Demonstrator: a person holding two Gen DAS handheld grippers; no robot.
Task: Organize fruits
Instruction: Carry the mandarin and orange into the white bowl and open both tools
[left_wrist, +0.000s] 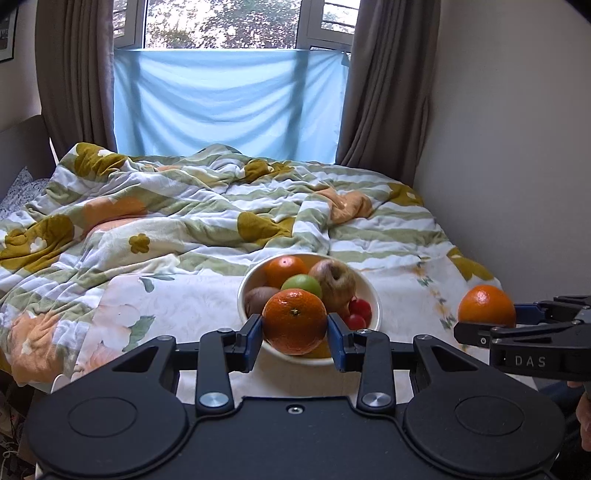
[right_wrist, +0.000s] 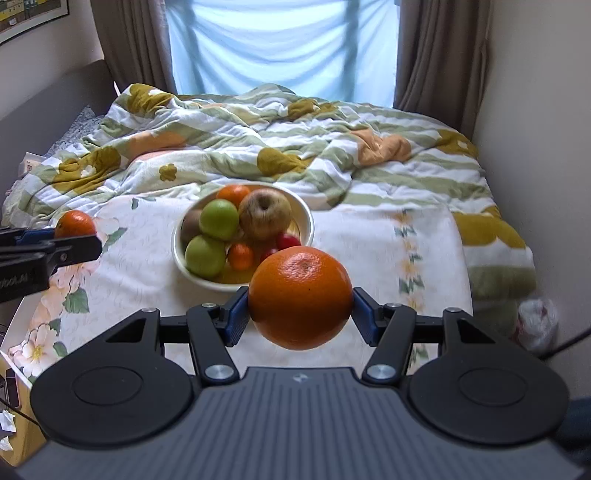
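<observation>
My left gripper (left_wrist: 294, 325) is shut on a small orange tangerine (left_wrist: 294, 320), held in the air in front of the white fruit bowl (left_wrist: 373, 295). My right gripper (right_wrist: 300, 310) is shut on a larger orange (right_wrist: 300, 297), also lifted above the bed. In the right wrist view the bowl (right_wrist: 306, 218) holds green apples (right_wrist: 218, 219), a brown apple (right_wrist: 264, 213), a kiwi, tangerines and small red fruits. Each gripper with its fruit shows at the edge of the other's view: the orange (left_wrist: 487, 305) at the right, the tangerine (right_wrist: 75, 223) at the left.
The bowl stands on a pale floral cloth (right_wrist: 140, 236) laid over a bed. A rumpled striped floral quilt (left_wrist: 166, 214) covers the bed behind it. A wall (left_wrist: 517, 166) runs along the right side, and curtains and a window stand at the back. A white plastic bag (right_wrist: 537, 323) lies at the bed's right.
</observation>
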